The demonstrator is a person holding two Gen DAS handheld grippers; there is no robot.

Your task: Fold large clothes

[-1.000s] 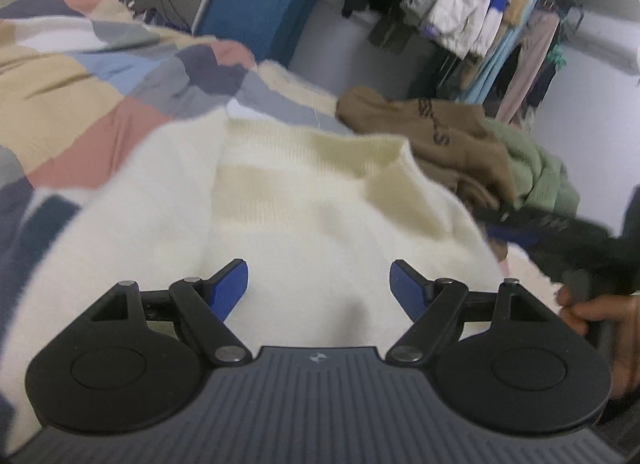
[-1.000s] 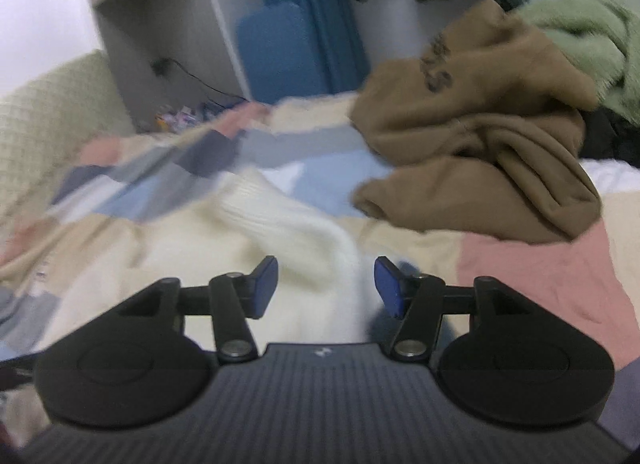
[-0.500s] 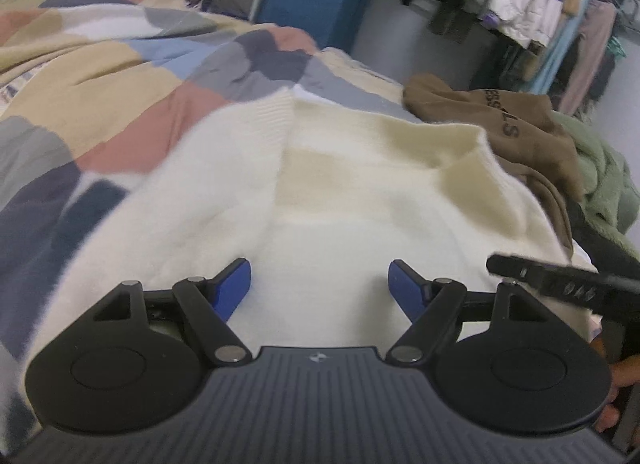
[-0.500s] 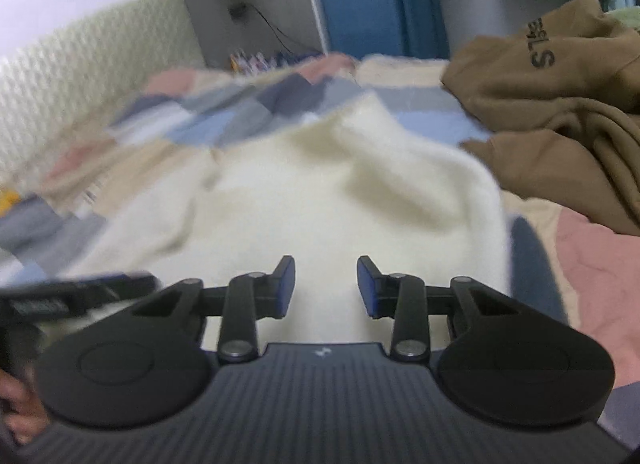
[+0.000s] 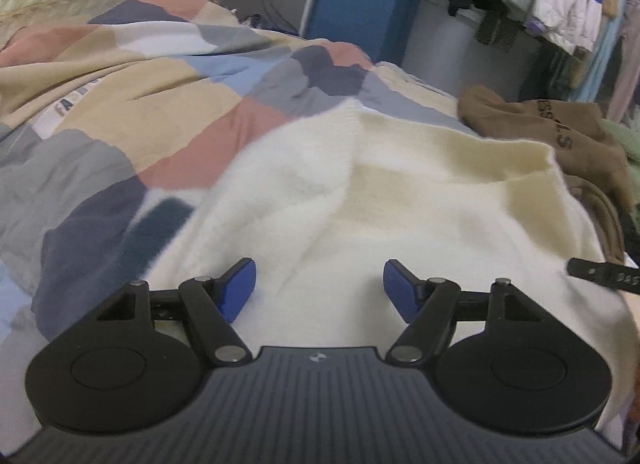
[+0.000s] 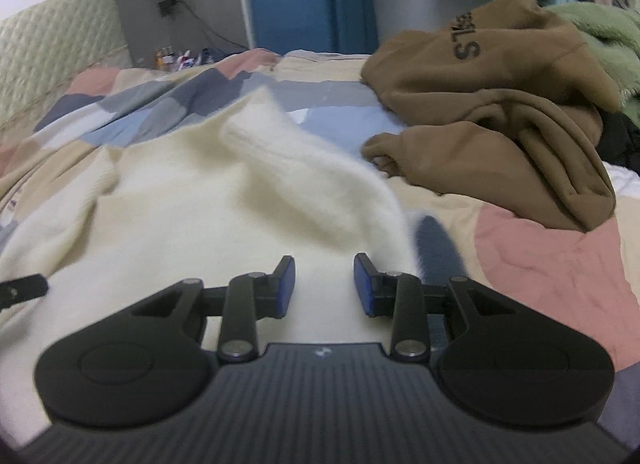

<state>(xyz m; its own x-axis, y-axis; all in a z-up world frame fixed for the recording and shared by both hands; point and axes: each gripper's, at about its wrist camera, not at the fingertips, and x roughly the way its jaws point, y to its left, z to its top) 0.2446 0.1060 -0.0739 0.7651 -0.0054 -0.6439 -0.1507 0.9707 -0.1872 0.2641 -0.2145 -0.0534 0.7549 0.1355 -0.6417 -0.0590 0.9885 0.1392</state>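
A fluffy cream knitted sweater (image 5: 400,200) lies across the patchwork quilt (image 5: 132,116), filling mid-frame. The left gripper (image 5: 319,288), jaws just narrowing, gapes wide over it; the right gripper (image 6: 325,284), jaws just closing, stands half-open, gripping nothing.

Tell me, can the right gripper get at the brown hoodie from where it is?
Probably yes. The right gripper is open over the cream sweater; the brown hoodie lies uncovered ahead to its right, only bare quilt between.
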